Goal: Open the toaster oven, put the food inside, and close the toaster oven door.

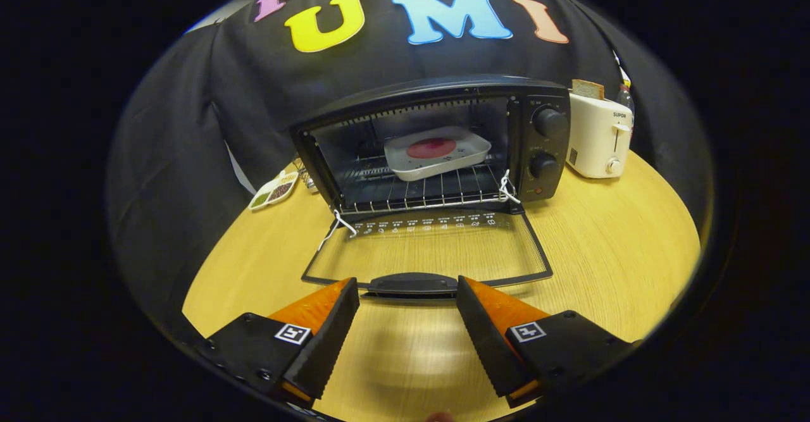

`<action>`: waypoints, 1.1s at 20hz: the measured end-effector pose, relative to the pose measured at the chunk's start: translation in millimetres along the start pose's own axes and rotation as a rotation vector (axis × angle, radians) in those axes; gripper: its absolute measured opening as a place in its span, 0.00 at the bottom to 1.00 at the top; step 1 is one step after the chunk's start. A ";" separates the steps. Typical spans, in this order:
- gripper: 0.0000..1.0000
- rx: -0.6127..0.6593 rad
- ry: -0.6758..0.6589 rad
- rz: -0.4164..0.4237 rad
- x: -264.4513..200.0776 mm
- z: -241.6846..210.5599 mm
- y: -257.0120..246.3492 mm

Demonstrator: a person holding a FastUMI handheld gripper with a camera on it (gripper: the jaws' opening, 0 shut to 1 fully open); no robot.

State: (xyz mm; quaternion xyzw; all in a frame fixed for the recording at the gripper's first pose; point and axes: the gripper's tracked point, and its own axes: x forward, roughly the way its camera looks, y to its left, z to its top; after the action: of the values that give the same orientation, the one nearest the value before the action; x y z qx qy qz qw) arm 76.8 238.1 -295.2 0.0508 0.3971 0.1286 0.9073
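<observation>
A black toaster oven point(436, 143) stands on the round wooden table point(607, 245) with its glass door point(430, 251) folded flat toward me. On the wire rack inside rests a white tray point(438, 154) holding a round red piece of food point(431, 148). The door's black handle point(412, 283) lies just ahead of my gripper point(408, 295), level with the fingertips. The two orange and black fingers point(323, 321) stand wide apart, open, with nothing pressed between them.
A white pop-up toaster point(598, 134) with a slice of bread point(588, 88) stands right of the oven. A small divided dish point(273, 190) of grains lies left of the oven. White strings hang at both door hinges point(508, 188). Black cloth rings the table.
</observation>
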 end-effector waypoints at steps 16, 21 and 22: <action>0.97 -0.086 0.148 -0.140 22.0 -42.5 -16.5; 0.96 -0.062 0.150 -0.175 25.9 -36.1 -19.6; 0.95 -0.061 0.146 -0.174 24.2 -35.2 -18.9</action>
State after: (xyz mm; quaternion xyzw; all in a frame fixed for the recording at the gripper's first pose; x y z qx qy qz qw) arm 70.4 226.2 -339.9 -0.0209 0.4612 0.0645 0.8847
